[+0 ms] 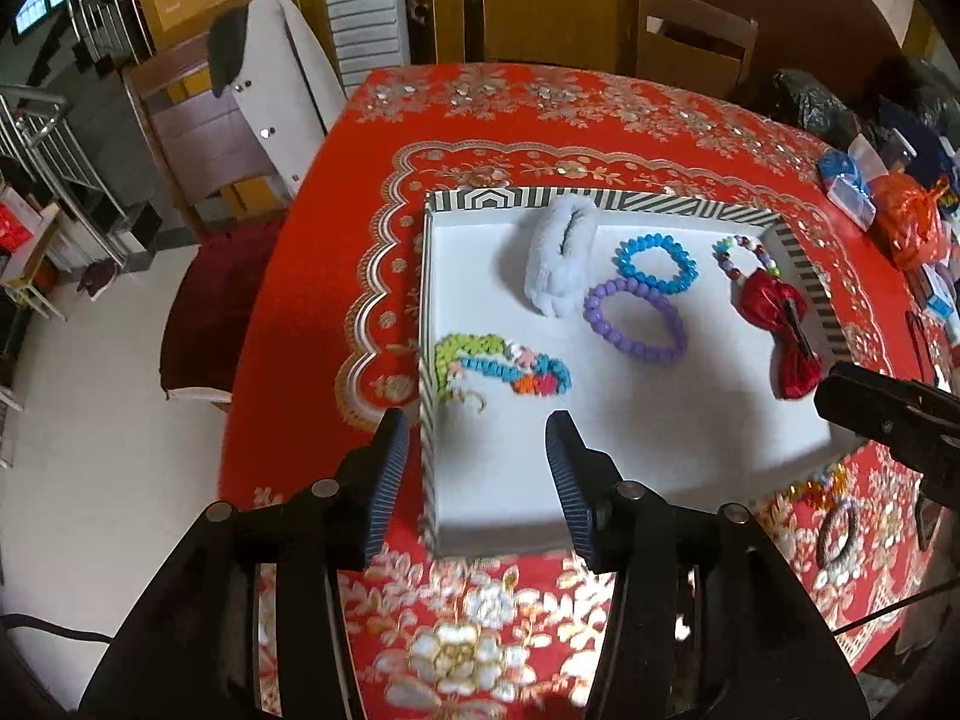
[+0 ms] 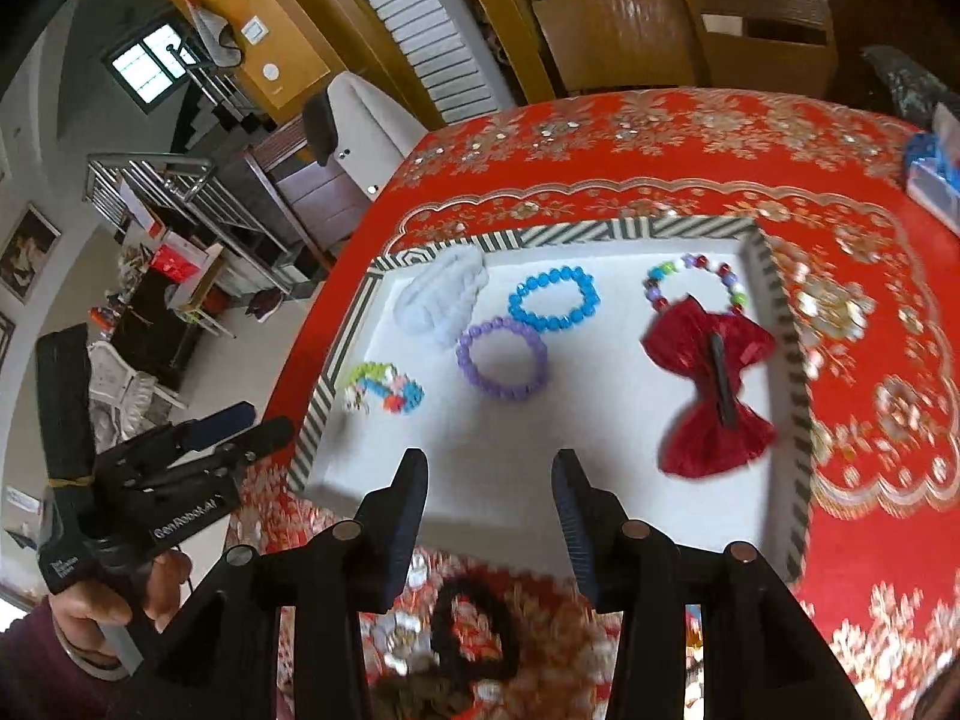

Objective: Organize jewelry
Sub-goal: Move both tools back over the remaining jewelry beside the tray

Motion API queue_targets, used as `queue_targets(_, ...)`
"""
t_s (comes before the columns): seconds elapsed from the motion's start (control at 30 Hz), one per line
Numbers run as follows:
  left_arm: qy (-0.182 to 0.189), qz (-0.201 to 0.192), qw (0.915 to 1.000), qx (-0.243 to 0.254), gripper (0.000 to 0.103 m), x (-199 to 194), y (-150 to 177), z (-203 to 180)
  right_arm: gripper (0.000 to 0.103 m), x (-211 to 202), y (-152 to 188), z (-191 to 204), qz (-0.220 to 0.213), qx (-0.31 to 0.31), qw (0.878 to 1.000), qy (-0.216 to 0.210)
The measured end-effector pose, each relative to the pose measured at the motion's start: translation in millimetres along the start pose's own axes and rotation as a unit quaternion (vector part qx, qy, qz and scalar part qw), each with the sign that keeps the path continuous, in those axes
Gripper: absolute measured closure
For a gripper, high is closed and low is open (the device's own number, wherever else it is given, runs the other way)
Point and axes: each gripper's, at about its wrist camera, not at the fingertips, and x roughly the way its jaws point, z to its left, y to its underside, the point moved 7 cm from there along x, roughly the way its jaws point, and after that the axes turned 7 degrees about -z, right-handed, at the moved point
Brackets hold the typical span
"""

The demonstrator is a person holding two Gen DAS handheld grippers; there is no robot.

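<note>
Tray (image 1: 606, 450), white inside, striped rim, on red floral counter (image 1: 336, 276). Contents: white fluffy scrunchie (image 1: 558, 264) at far side; blue bead bracelet (image 1: 657, 261) touching purple bead bracelet (image 1: 636, 321); multicolour bead bracelet (image 1: 744, 255) beside red bow clip (image 1: 780, 339) at right wall; multicolour woven piece (image 1: 498, 366) at left wall. Left tool (image 1: 477, 474): released, nothing between fingers, above tray's near-left corner. Right tool (image 2: 489, 510): released, empty, over tray's near edge. Black scrunchie (image 2: 474, 630) on counter, outside tray.

Striped-rimmed tray (image 1: 600, 199) holds blue bracelet (image 1: 657, 264); purple bracelet (image 1: 636, 319); red bow (image 1: 780, 336).
</note>
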Motion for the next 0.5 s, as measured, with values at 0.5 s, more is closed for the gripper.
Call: queue_targets(0.5,0.01,-0.017,0.9998,0.007,0.056,-58,50,-3,0.061,-50,64,0,-0.015,0.014,0.998,0.051)
